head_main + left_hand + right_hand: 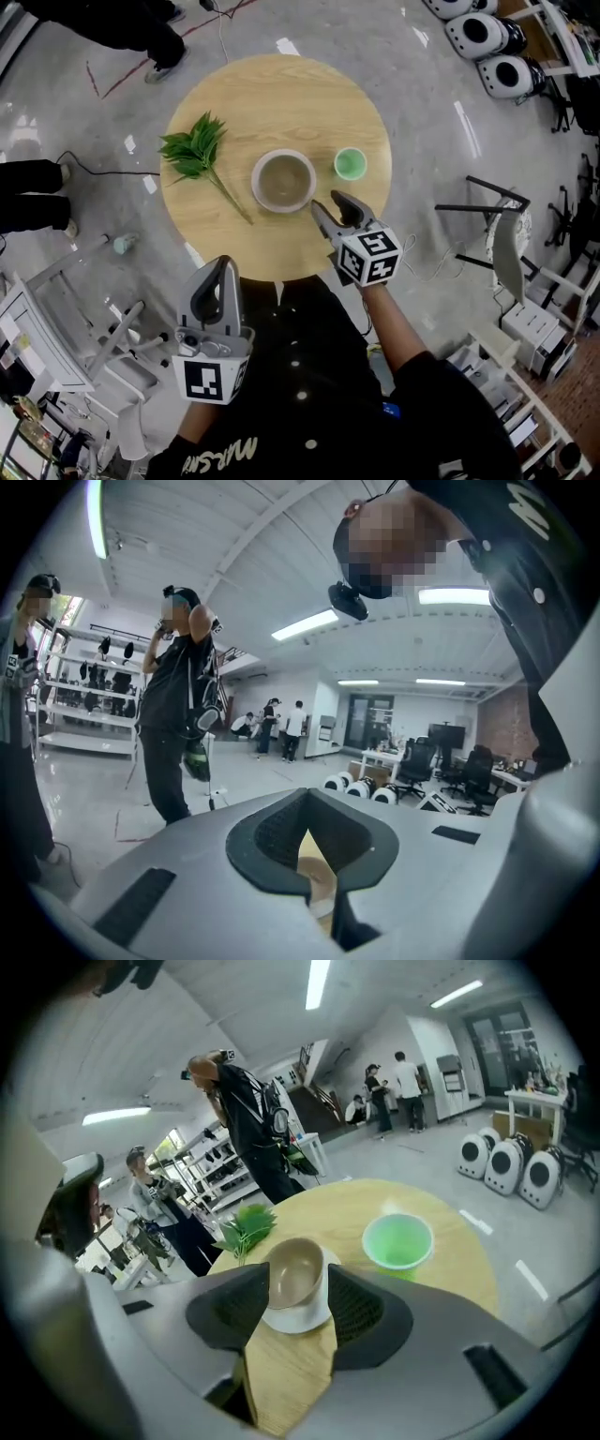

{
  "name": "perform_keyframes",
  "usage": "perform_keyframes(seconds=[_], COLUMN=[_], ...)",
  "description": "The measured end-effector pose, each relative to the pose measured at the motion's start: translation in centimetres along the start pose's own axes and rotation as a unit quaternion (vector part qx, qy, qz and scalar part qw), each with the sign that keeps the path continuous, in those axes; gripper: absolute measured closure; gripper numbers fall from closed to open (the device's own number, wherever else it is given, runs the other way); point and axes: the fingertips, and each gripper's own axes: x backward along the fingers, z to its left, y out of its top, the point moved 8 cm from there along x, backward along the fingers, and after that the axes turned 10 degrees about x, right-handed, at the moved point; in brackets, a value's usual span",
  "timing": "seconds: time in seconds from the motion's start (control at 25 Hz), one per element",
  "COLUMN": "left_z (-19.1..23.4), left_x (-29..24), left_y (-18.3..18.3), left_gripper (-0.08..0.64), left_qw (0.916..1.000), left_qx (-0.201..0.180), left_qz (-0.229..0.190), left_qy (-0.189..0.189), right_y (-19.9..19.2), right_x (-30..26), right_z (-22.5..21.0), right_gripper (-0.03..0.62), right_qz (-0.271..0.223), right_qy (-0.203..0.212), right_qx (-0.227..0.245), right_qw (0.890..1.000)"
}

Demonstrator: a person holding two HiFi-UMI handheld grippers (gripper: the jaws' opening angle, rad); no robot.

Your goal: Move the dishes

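A beige bowl (283, 180) (295, 1267) stands on a white plate (298, 1319) in the middle of the round wooden table (281, 94). To its right is a small green cup (350, 163) (397, 1239). My right gripper (328, 202) (299, 1266) is open just short of the bowl's near right side, jaws spread either side of it and not touching. My left gripper (223, 264) (307, 832) hangs off the table's near edge by my body, jaws together and empty, with only a sliver of table showing between them.
A green leafy sprig (195, 150) (246, 1224) lies on the table's left part. Around the table are people's legs (33, 187), white pods (483, 37) at the far right, a chair (506, 234) on the right and a white rack (56, 319) at the near left.
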Motion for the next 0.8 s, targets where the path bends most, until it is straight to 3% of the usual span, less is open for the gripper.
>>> perform_keyframes(seconds=[0.24,0.32,0.36,0.64,0.8], left_z=[1.0,1.4,1.5,2.3,2.5], left_x=[0.6,0.9,1.0,1.5,1.7], left_y=[-0.2,-0.5,-0.6,-1.8,-2.2], left_gripper=[0.543,0.543,0.543,0.543,0.543], left_qw=[0.9999,0.9997,0.9996,0.9988,0.9983], left_qx=[0.004,0.009,0.011,0.027,0.032], left_qz=[-0.004,0.006,0.009,0.023,0.030], left_qy=[0.013,0.020,0.023,0.034,0.038], right_y=[-0.2,-0.3,-0.4,-1.6,-1.8], right_x=[-2.8,-3.0,-3.1,-4.7,-5.1], right_z=[0.3,0.3,0.2,-0.2,-0.4], right_gripper=[0.433,0.518,0.592,0.592,0.535], right_qz=[0.029,0.029,0.029,0.068,0.074], right_qy=[-0.008,-0.024,-0.031,-0.042,-0.044], right_qx=[-0.049,-0.066,-0.073,-0.120,-0.144], right_qw=[0.998,0.997,0.996,0.990,0.986])
